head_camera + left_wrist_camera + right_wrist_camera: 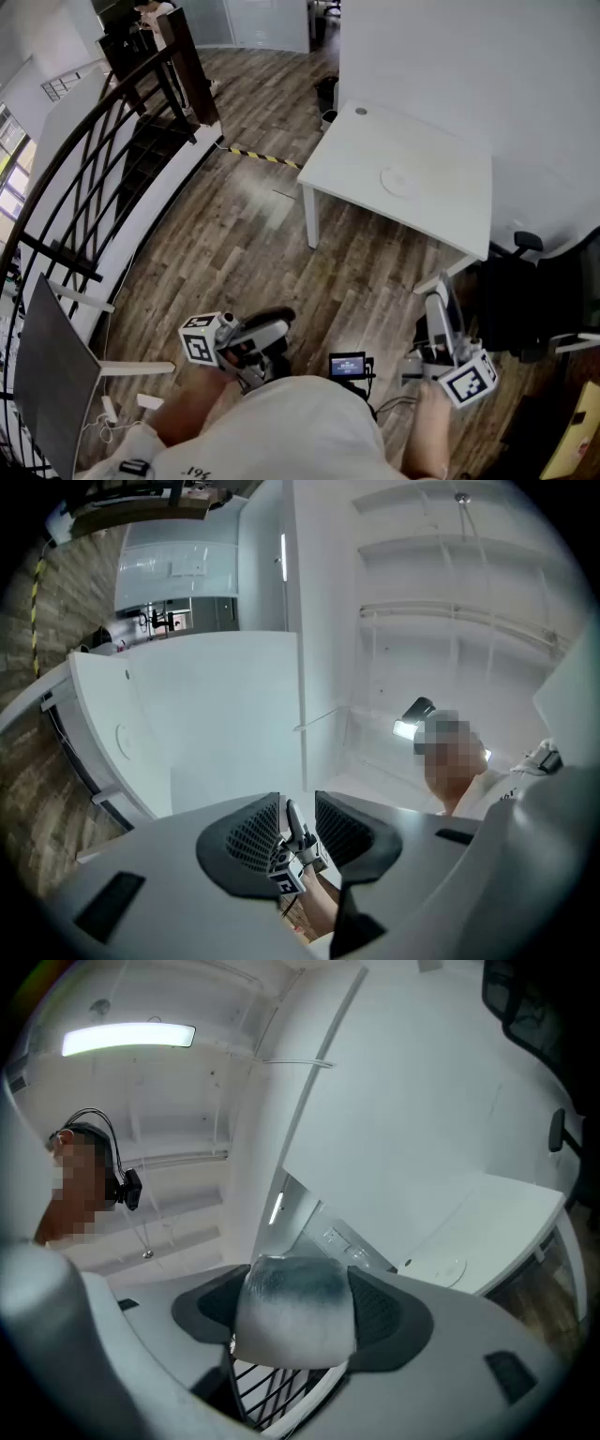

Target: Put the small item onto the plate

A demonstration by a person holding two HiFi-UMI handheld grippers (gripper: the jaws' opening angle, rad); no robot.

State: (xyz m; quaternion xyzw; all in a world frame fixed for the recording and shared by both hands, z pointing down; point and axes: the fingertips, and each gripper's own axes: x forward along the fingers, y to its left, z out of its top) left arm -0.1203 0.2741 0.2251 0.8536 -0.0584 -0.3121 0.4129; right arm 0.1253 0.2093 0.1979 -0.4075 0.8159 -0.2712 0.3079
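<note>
Item [292, 1321], grey and soft-looking, is clamped in the right hand-held gripper [300, 1302] well short of the table [441, 202], the left hand-held gripper [298, 827] gapes empty, so carrying it to the plate [397, 180] and releasing it remain.

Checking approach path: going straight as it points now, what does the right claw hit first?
Likely the white wall behind the table; depth is unclear. The right claw, shut on the item, aims above that table, with the plate lower right of its line.
</note>
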